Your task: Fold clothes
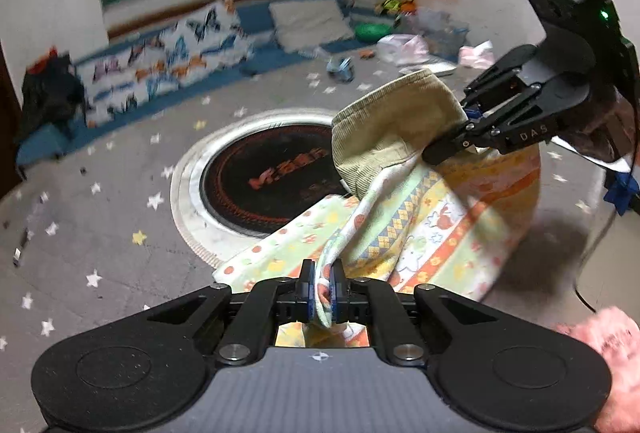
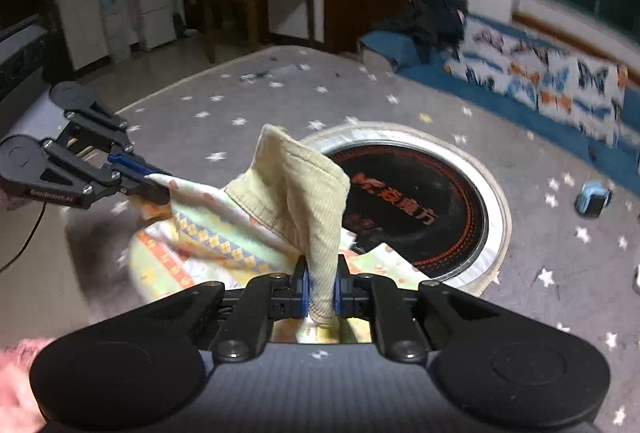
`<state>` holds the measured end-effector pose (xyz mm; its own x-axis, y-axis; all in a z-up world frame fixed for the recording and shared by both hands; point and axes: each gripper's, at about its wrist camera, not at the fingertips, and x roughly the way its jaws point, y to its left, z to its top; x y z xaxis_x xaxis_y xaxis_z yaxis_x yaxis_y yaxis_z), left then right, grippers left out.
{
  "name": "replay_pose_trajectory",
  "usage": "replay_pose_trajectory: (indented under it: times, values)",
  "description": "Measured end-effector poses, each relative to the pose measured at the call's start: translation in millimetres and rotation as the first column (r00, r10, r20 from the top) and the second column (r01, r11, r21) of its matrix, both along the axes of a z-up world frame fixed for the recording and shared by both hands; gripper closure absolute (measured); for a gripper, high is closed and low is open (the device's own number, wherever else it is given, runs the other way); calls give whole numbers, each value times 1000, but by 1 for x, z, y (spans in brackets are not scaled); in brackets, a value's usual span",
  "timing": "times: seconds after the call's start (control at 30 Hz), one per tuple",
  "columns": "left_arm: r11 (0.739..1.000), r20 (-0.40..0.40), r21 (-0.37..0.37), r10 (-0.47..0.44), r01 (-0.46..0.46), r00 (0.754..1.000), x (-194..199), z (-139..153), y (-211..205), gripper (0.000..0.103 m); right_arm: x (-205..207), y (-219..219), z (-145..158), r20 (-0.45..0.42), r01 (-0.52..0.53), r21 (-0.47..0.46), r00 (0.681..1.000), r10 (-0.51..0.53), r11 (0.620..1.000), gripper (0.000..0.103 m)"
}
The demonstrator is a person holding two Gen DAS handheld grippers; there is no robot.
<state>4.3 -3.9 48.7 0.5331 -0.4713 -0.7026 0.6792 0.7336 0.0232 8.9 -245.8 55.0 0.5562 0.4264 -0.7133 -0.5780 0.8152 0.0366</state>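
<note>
A small garment (image 1: 432, 217) with a pale green, yellow and orange cartoon print and a tan corduroy part (image 1: 396, 125) hangs between my two grippers above the star-patterned grey mat. My left gripper (image 1: 323, 287) is shut on the printed edge. My right gripper (image 2: 322, 289) is shut on the tan corduroy part (image 2: 304, 189). The right gripper shows in the left wrist view (image 1: 452, 149) at the right. The left gripper shows in the right wrist view (image 2: 150, 183) at the left. The printed cloth (image 2: 208, 241) sags below.
A round black and orange disc (image 1: 272, 177) with a white rim is set in the mat (image 1: 104, 217) under the garment. Butterfly-print cushions (image 1: 160, 69), a pillow and scattered toys lie along the far wall. A wooden table (image 2: 260, 5) and a fridge stand beyond the mat.
</note>
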Motion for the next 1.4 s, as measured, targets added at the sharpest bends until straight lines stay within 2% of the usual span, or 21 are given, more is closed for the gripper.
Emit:
replay_pose_trajectory:
  times: [0.13, 0.33, 0.4, 0.6, 0.73, 0.83, 0.87, 0.97, 1.1, 1.17, 1.23, 1.33, 1.4]
  values:
    - [999, -60, 5, 45, -45, 997, 33, -19, -1, 95, 37, -4, -33, -54, 67, 23, 996, -65, 998, 93]
    - [994, -119, 22, 104, -103, 987, 54, -38, 0, 95, 49, -10, -66, -64, 140, 77, 989, -135, 987, 89]
    - [993, -136, 23, 121, -119, 983, 56, -41, 2, 95, 45, -15, -69, -55, 175, 97, 984, -170, 980, 74]
    - [983, -153, 4, 182, -184, 971, 57, -37, 13, 88, 24, -46, -61, 33, 284, 132, 956, -291, 950, 69]
    - [963, -135, 35, 271, -268, 953, 61, -36, 22, 86, 0, -62, -59, 73, 333, 103, 937, -341, 937, 69]
    - [931, -99, 66, 364, -359, 926, 65, -35, 33, 87, -14, -72, -61, 89, 378, 78, 919, -384, 922, 69]
    - [922, -98, 54, 388, -384, 917, 64, -31, 37, 88, -18, -75, -61, 93, 394, 71, 912, -399, 916, 69]
    - [922, -114, -42, 379, -386, 918, 54, -17, 39, 88, -20, -85, -62, 62, 420, 109, 902, -427, 901, 69]
    - [928, -183, -172, 300, -331, 936, 43, -12, 23, 88, -13, -89, -71, 13, 444, 142, 893, -450, 885, 70]
    - [932, -196, -207, 258, -297, 946, 40, -14, 10, 88, -9, -89, -77, -5, 450, 140, 891, -454, 882, 71]
    - [934, -205, -222, 234, -278, 950, 41, -20, -1, 88, -6, -88, -84, -15, 460, 138, 887, -462, 877, 77]
    - [934, -234, -228, 221, -275, 947, 47, -30, -15, 88, -6, -86, -84, -3, 474, 143, 878, -478, 869, 96]
    - [934, -237, -217, 231, -283, 944, 52, -38, -20, 88, -8, -82, -80, 33, 473, 132, 876, -481, 871, 98]
